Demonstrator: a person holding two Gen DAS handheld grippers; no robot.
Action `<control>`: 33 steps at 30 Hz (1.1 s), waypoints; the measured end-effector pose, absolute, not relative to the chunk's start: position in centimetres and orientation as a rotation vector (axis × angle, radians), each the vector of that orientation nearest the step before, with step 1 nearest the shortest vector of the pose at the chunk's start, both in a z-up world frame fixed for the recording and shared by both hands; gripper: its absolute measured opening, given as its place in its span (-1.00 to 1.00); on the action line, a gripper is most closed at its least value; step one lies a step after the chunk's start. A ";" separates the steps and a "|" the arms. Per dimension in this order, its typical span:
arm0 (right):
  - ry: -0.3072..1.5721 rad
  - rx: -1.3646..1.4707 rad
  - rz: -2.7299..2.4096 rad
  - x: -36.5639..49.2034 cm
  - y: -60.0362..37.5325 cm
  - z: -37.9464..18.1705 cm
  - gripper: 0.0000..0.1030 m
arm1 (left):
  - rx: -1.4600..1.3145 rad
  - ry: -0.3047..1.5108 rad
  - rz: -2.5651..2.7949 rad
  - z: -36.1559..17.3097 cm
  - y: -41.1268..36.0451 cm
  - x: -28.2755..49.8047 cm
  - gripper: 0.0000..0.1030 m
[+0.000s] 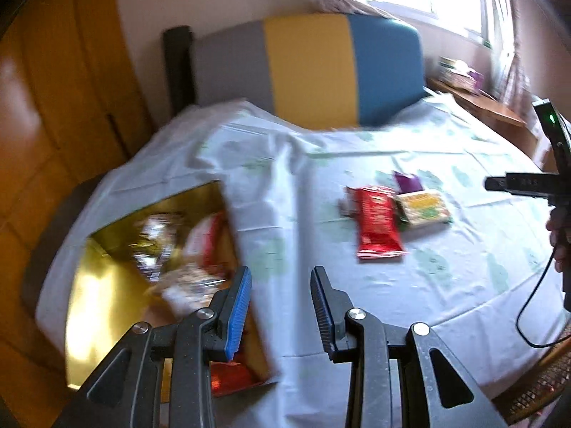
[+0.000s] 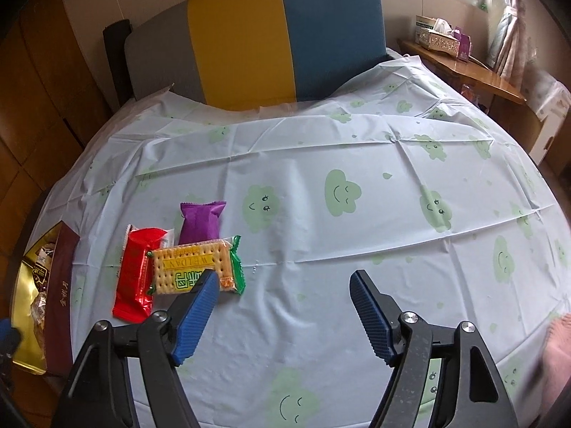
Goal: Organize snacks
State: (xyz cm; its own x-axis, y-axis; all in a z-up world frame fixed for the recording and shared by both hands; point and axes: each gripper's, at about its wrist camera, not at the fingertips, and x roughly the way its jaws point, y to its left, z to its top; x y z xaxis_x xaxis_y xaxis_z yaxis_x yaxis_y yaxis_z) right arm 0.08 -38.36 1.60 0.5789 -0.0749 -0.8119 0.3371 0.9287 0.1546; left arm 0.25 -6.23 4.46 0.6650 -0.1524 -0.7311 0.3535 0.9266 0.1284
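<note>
Left wrist view: my left gripper (image 1: 282, 285) hangs above the tablecloth (image 1: 357, 303) w/ its jaws apart and nothing between them. Its blue pad (image 1: 239, 306) sits over the near edge of the gold box (image 1: 92, 306), which lies open at the table's left side w/ blurred snack packs inside; I can't tell which ones. Further out on the cloth I see the red snack pack (image 1: 378, 221), the cracker pack (image 1: 424, 208) touching its right side, and the purple pack (image 1: 408, 182) just behind both. At the right edge the other gripper's handle shows, w/ a hand (image 1: 560, 235) on it and a cable hanging off.

Right wrist view is sharper. My right gripper (image 2: 285, 281) is wide open over bare cloth, nothing held. Its left pad (image 2: 196, 317) overlaps the near corner of the cracker pack (image 2: 196, 267) in the pic; whether it touches I can't say. The red snack pack (image 2: 137, 274) lies left of the crackers, edges overlapping, and the purple pack (image 2: 200, 223) lies behind, touching the crackers' far edge. All 3 lie flat on the tablecloth (image 2: 357, 214), which has green smiling clouds printed on it. The gold box (image 2: 59, 285) is at far left, near the table edge, its dark red side facing the snacks. Beyond the table stands a grey, yellow and blue chair back (image 2: 249, 42), and a tissue box (image 2: 442, 37) sits on a wooden shelf at right.
</note>
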 end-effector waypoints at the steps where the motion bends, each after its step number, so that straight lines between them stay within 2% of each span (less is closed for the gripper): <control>1: 0.921 0.306 -0.243 0.0 -38.3 1.7 0.49 | 0.272 0.810 -0.310 4.1 -7.0 0.6 -0.33; 12: 0.896 0.332 -0.210 -0.2 -38.2 2.4 0.52 | 0.310 0.914 -0.459 1.0 -14.4 4.3 -0.30; 17: 0.896 0.337 -0.193 0.0 -38.1 2.5 0.53 | 0.326 0.962 -0.503 -1.0 -16.8 6.6 -0.07; 33: 0.910 0.337 -0.168 0.5 -37.8 2.3 0.56 | 0.296 1.018 -0.509 -5.2 -20.0 11.5 -0.06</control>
State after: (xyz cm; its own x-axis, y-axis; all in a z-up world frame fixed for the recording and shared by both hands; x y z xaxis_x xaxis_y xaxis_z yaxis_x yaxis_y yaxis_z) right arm 0.52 -37.83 2.31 0.6052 -0.0005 -0.7961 0.2831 0.9348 0.2146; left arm 11.50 -20.02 -5.15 0.4241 -0.2654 -0.8659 0.5334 0.8458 0.0020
